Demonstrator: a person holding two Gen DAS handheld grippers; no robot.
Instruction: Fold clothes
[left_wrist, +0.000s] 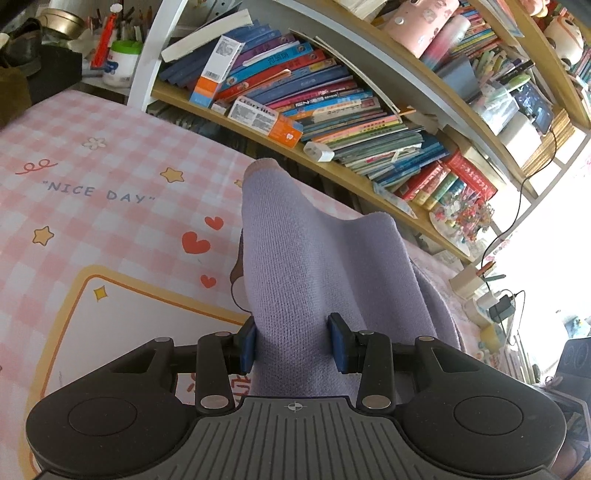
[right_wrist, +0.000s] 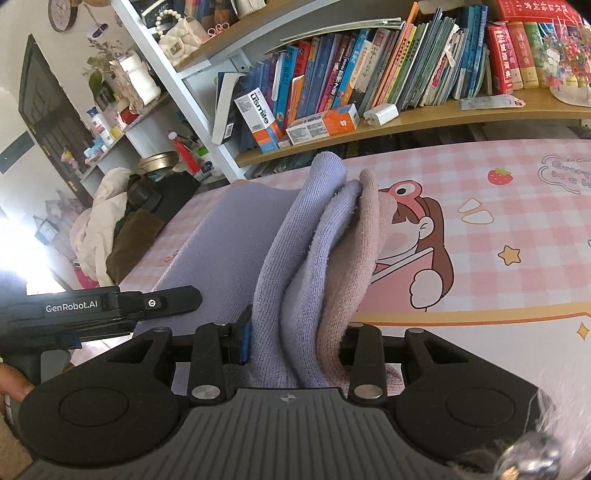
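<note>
A lilac knitted garment with a pale pink trim (left_wrist: 314, 258) hangs over the pink checked table cover (left_wrist: 92, 166). My left gripper (left_wrist: 293, 341) has its blue pads on either side of a fold of the garment, jaws fairly wide, cloth between them. My right gripper (right_wrist: 295, 341) is shut on a thick bunch of the same garment (right_wrist: 314, 258), lilac layers with the pinkish trim on the right. The left gripper's body (right_wrist: 92, 310) shows at the left of the right wrist view, over the flat part of the garment (right_wrist: 229, 243).
A wooden bookshelf (left_wrist: 332, 92) full of books and boxes runs along the far edge of the table. A pile of clothes and bags (right_wrist: 110, 221) lies past the table's left end. Cables and small items (left_wrist: 498, 302) sit at the right.
</note>
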